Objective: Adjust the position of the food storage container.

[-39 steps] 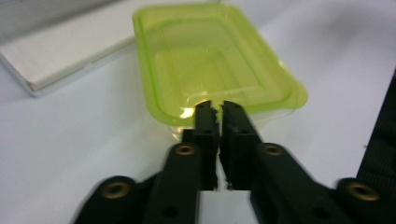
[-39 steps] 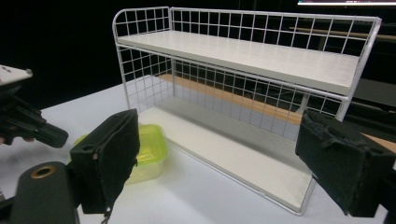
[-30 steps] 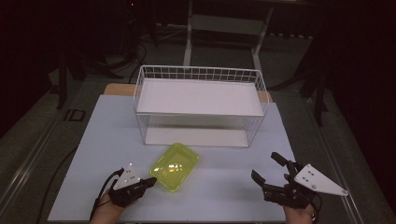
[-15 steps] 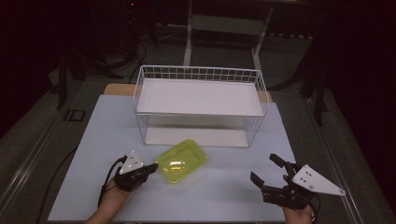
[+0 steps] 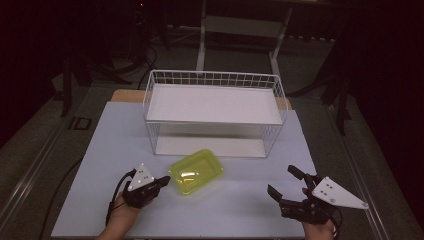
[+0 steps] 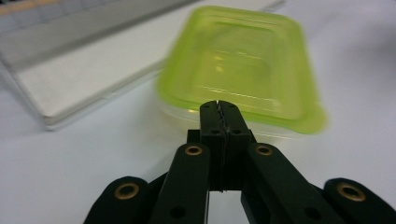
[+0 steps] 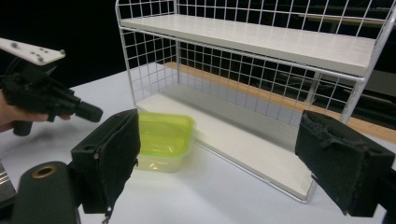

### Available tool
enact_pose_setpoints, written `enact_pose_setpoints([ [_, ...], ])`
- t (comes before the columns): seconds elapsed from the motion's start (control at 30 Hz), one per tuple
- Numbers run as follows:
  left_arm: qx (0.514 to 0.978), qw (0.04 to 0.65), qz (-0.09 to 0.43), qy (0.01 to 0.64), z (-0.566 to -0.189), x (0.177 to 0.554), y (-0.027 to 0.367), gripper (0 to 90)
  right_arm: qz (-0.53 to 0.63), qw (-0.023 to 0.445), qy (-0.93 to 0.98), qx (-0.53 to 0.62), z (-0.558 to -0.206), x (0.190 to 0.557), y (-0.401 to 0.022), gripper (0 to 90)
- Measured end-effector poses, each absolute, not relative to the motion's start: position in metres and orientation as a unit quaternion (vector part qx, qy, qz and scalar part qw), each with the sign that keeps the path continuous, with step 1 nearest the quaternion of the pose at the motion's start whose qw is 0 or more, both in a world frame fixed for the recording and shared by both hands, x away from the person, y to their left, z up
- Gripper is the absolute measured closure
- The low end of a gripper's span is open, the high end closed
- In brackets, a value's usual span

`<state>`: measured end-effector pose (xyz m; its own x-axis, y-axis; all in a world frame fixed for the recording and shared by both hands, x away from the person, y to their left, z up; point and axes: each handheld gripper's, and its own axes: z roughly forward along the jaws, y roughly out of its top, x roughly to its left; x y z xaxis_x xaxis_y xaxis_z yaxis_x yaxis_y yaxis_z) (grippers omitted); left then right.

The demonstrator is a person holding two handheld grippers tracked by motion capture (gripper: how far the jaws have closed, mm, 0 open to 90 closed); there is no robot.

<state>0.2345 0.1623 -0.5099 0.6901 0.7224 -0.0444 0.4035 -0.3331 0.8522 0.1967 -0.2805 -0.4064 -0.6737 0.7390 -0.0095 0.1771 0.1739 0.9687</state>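
- My left tool [image 5: 161, 182] sits low over the table [image 5: 90, 165] at its near left, with the jaws pressed together and nothing between them
- In the left gripper view my left tool [image 6: 219, 108] has its closed tips right at the near edge of the box [image 6: 243, 65]; I cannot tell whether they touch it
- The box [image 5: 196, 171] is a shallow clear tub with a yellow-green lid, resting flat on the table just in front of the rack [image 5: 215, 112]
- In the high view the box is just right of my left tool, set at a slant to the table edge
- My right tool [image 5: 287, 182] is at the near right of the table, well apart from the box, with its jaws spread wide and empty
- In the right gripper view my right tool [image 7: 219, 154] frames the box [image 7: 163, 137] near its left jaw, with the rack [image 7: 261, 70] behind
- That same view shows my left tool [image 7: 91, 112] farther off, pointing at the box from the left, with my hand [image 7: 11, 116] behind it
- The rack is white wire with a white shelf board on top and a white base board below; both boards are bare
- The rack stands at the far middle of the table, open side toward me
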Motion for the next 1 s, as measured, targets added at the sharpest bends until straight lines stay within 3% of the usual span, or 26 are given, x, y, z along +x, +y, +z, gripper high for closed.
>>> enact_pose_setpoints([
  [0.4,0.811,0.469,0.125,0.326,-0.502,0.213,0.112,90.0,0.557,0.248,0.726,0.318,-0.408,0.198,-0.282,14.1],
  [1.0,0.822,0.436,0.166,0.326,-0.504,0.223,0.104,90.0,0.556,0.247,0.727,0.319,-0.408,0.197,-0.283,14.1],
])
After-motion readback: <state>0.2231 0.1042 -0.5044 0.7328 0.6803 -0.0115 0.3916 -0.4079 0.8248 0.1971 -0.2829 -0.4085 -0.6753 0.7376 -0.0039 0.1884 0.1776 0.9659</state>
